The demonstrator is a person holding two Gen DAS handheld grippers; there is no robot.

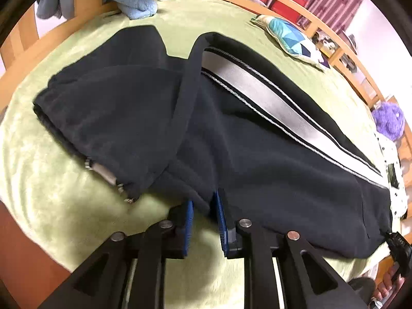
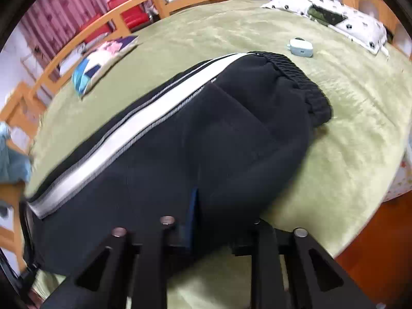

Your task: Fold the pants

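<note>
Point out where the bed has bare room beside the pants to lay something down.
Bare green blanket lies beyond the pants' waistband, up to the small white case and spotted pillow. More lies between the white stripe and patterned cushion. The near edge is crowded by both tongs.

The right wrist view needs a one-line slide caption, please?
Right gripper pinches black striped pants on green bedspread.

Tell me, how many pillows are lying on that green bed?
2. A blue geometric-patterned pillow lies beside the wooden side rail; a white dotted pillow lies beyond the waistband. Others may be hidden.
</note>
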